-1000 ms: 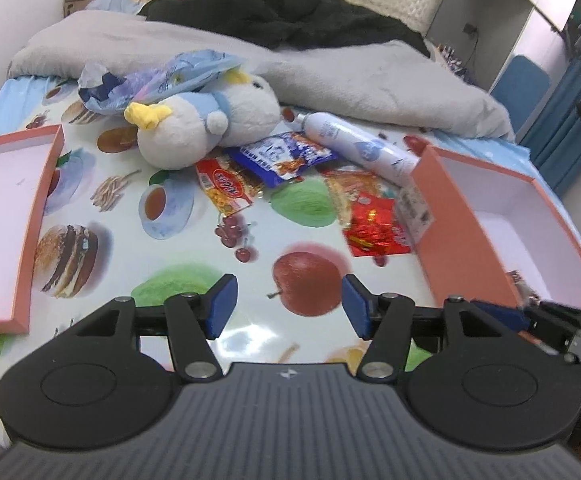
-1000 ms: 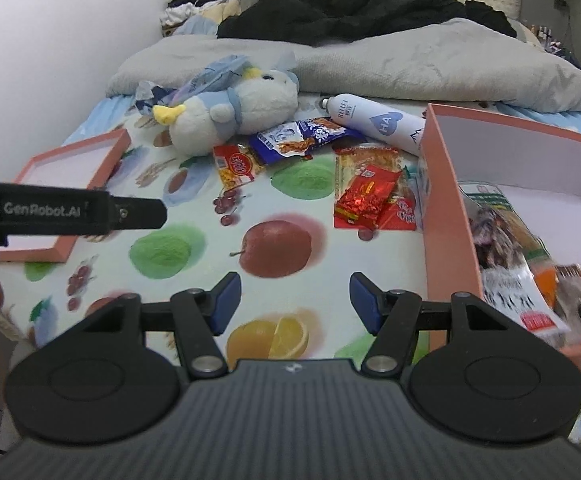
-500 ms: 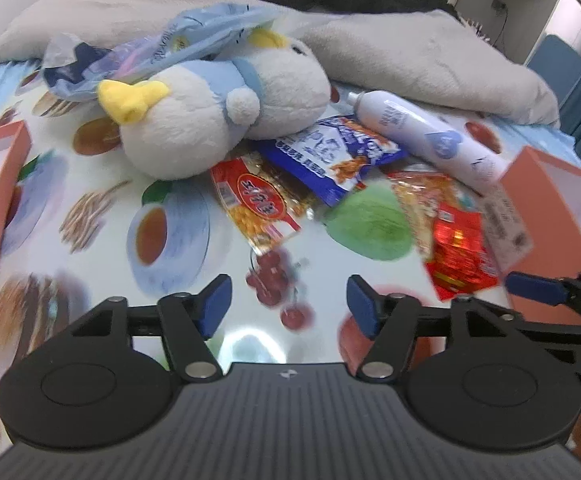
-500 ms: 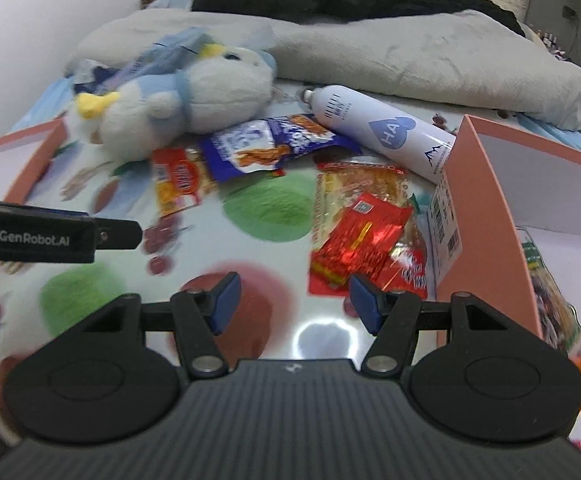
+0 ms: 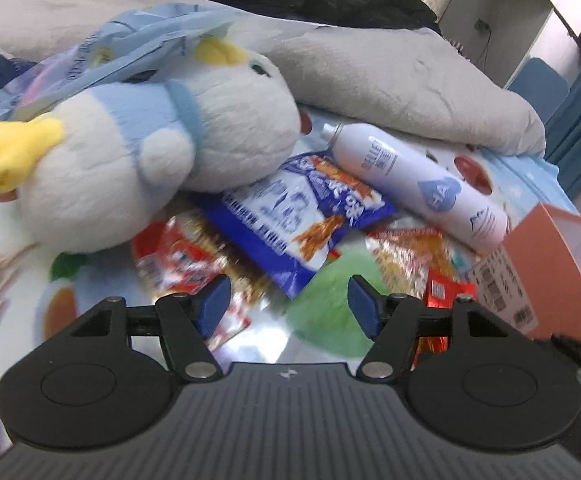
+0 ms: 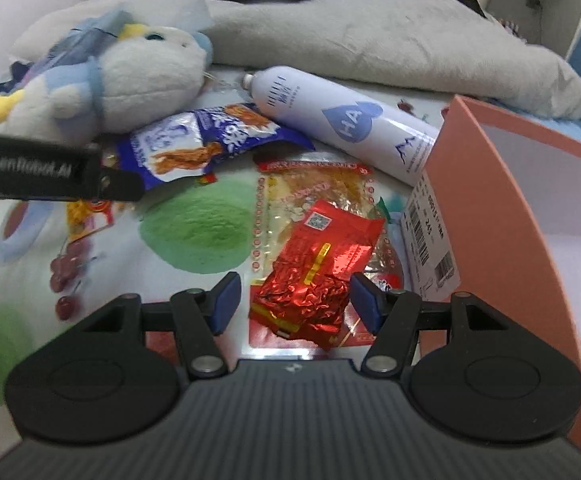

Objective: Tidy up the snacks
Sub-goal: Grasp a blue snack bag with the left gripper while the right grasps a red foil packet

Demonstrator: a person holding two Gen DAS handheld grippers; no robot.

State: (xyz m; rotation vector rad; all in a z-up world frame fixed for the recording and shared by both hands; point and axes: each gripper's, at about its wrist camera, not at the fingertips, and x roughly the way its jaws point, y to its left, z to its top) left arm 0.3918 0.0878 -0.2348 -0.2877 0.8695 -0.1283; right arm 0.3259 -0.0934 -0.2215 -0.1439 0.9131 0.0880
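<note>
Some snacks already in the pink box; several packets left on the bed. Both grippers' fingers parted, empty.

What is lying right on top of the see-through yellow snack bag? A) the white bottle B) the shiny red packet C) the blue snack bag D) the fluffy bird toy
B: the shiny red packet lies crumpled on the see-through yellow snack bag, just in front of the right gripper, whose jaws stand open around it without touching.
</note>
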